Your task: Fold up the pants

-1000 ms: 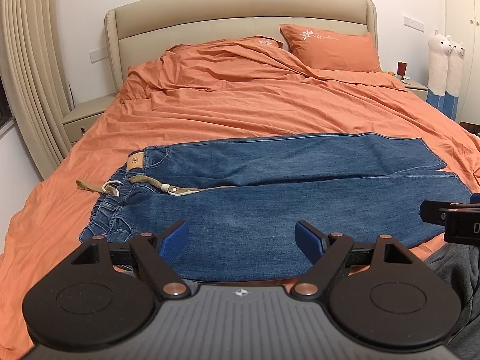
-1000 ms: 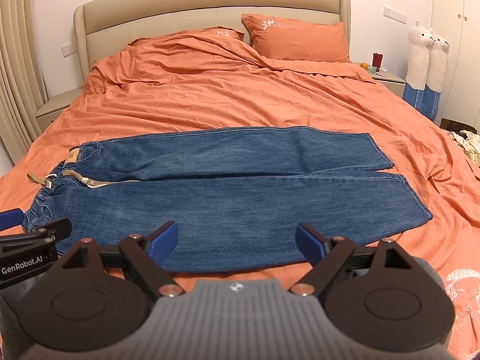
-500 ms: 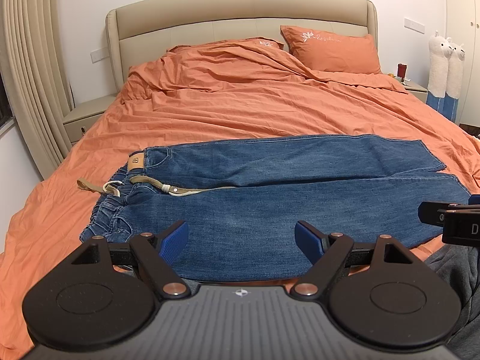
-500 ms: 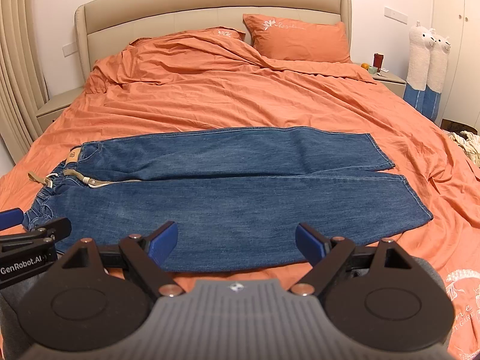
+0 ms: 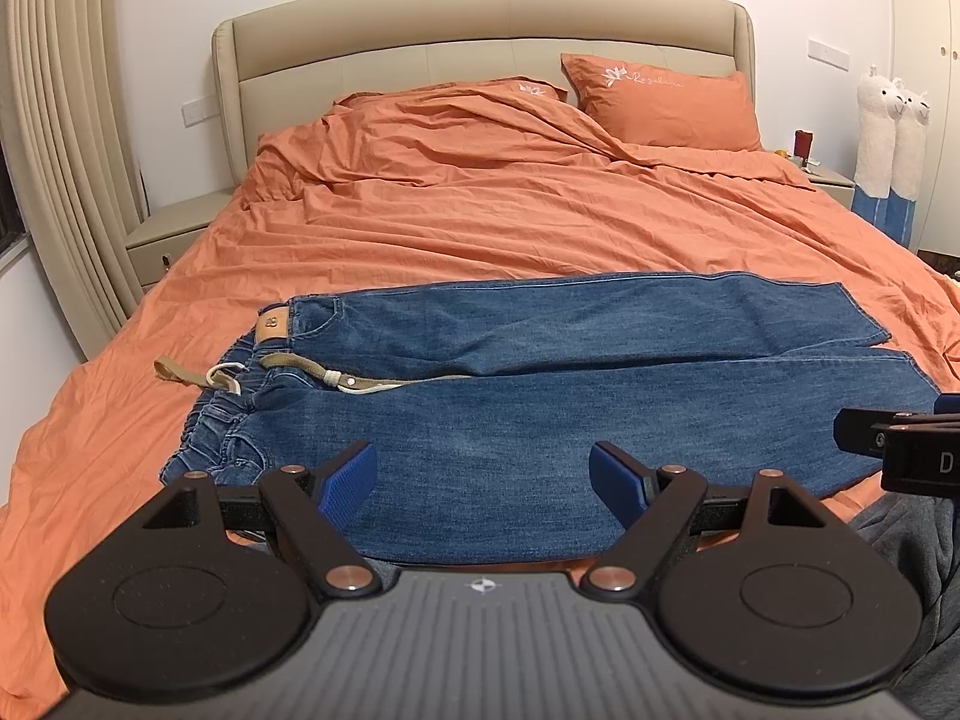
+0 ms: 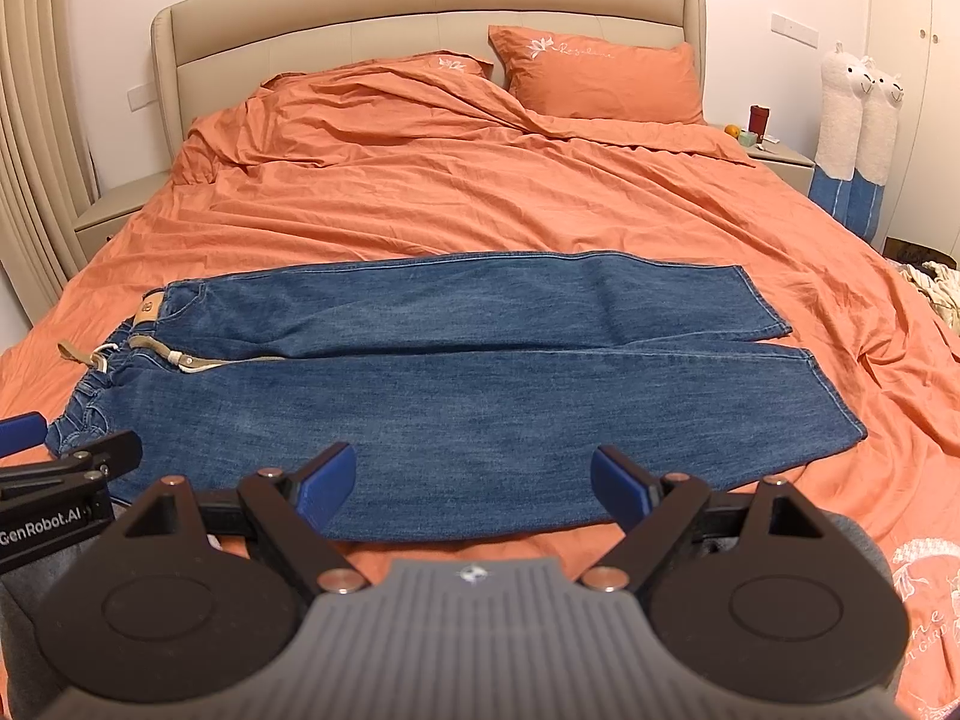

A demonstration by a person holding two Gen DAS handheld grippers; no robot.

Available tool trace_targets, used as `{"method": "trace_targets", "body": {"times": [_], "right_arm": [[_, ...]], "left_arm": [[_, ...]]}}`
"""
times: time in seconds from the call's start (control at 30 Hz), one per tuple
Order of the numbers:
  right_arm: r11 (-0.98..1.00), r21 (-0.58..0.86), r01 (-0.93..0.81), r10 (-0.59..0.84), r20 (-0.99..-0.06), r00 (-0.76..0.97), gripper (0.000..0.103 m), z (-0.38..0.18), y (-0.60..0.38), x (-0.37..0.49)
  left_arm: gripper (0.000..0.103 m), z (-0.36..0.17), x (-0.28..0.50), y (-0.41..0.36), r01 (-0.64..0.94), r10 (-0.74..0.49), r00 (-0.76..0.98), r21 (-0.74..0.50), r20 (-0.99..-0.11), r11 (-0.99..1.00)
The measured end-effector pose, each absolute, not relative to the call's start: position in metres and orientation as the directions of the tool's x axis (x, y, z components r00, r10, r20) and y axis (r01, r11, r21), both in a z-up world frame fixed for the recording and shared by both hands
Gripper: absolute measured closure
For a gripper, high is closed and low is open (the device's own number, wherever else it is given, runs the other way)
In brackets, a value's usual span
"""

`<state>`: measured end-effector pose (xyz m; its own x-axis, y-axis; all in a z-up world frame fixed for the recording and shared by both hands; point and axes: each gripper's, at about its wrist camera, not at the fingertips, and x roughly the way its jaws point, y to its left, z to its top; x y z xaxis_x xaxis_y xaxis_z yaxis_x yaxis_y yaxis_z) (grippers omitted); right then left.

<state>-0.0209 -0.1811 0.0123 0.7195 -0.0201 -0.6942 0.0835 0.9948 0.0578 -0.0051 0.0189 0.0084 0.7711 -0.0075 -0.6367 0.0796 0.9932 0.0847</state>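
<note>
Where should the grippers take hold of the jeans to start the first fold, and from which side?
A judgement: grip the jeans along the near leg's outer edge, approaching from the foot of the bed. The left gripper suits the waistband corner, the right gripper the near hem. The jeans lie flat, legs side by side, so lifting that edge folds one leg over the other. Both grippers are open.

Orange pillow (image 5: 666,102), 2 alpaca plushies (image 6: 855,120).

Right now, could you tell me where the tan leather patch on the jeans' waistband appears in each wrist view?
Left wrist: the leather patch sits left of centre, at the jeans' far waist corner.
Right wrist: the leather patch lies near the left edge, mid-height.
Shared landmark: the beige drawstring just below the patch.
</note>
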Motion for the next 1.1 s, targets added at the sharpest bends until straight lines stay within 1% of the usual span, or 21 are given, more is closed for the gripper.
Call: {"method": "trace_targets", "body": {"times": [0.73, 0.9, 1.03, 1.1], "right_arm": [[0.995, 0.059, 0.082, -0.018, -0.699, 0.715, 0.021, 0.013, -0.181, -0.02], [0.996, 0.053, 0.075, -0.016, -0.706, 0.708, 0.021, 0.01, -0.178, -0.015], [0.997, 0.049, 0.055, -0.004, -0.71, 0.705, 0.021, 0.005, -0.178, -0.007], [0.998, 0.062, 0.007, 0.038, -0.696, 0.717, 0.021, -0.001, -0.178, 0.0]], "left_arm": [[0.009, 0.017, -0.013, 0.018, 0.073, -0.004, 0.771, 0.083, -0.637, 0.994], [0.009, 0.011, -0.005, 0.021, 0.072, -0.003, 0.764, 0.079, -0.646, 0.994], [0.014, 0.007, 0.007, 0.029, 0.074, 0.0, 0.759, 0.087, -0.651, 0.993], [0.02, 0.004, 0.015, 0.04, 0.082, -0.006, 0.757, 0.086, -0.654, 0.993]]}}
